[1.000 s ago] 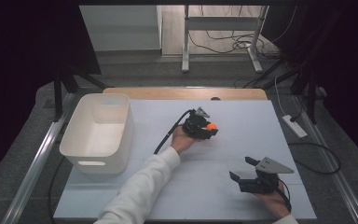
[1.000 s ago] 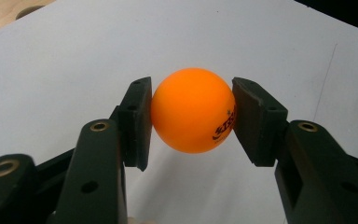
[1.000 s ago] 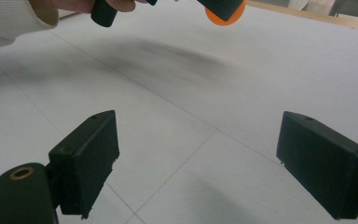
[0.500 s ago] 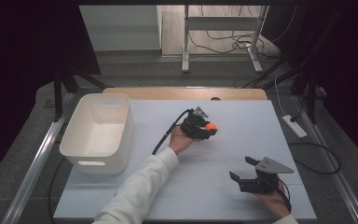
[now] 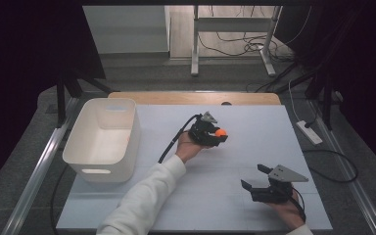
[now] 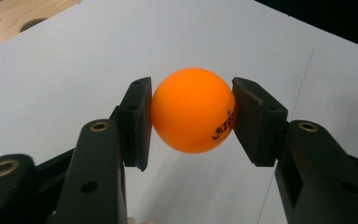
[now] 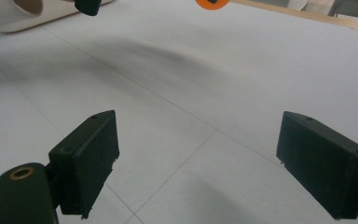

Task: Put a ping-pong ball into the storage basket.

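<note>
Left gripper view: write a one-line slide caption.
Left gripper shut on an orange ball, pads pressed to both its sides, above the white table.

The only print I can make out sits on the orange ball (image 6: 192,110) clamped between the jaws of the left gripper (image 6: 192,116): a small dark brand mark low on the side facing the right-hand jaw, curving away and too skewed to read for certain.
</note>
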Demonstrator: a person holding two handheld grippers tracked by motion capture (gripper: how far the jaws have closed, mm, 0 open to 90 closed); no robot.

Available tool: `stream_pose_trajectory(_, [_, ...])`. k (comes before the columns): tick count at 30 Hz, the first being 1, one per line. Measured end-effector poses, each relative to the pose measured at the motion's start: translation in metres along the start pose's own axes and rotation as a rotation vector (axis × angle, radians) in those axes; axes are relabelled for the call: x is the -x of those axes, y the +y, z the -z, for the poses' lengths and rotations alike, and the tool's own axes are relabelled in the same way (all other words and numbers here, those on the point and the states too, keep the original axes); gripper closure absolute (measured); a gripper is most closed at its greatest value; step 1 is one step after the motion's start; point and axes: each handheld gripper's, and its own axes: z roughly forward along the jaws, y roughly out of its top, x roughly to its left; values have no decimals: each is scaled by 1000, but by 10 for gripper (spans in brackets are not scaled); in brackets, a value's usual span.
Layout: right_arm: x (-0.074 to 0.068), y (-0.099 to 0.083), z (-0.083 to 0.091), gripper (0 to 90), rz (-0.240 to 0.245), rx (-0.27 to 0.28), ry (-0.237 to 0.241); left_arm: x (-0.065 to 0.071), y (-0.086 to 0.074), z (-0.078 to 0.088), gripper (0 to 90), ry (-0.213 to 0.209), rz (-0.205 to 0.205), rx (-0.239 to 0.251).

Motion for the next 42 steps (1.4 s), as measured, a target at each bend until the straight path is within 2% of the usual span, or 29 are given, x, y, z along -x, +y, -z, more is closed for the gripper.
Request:
stream_pose_trajectory(21, [-1,0,0,128,2,0,-2,-4,-4,15,509,5,14,23])
stream_pose_trajectory(32, [-1,0,0,128,5,-2,-3,-2,-5,29,509,15,-7,35])
stream_pose_trajectory(42, [-1,0,-1,128,8,-5,-7,-2,-8,35,509,15,1,48])
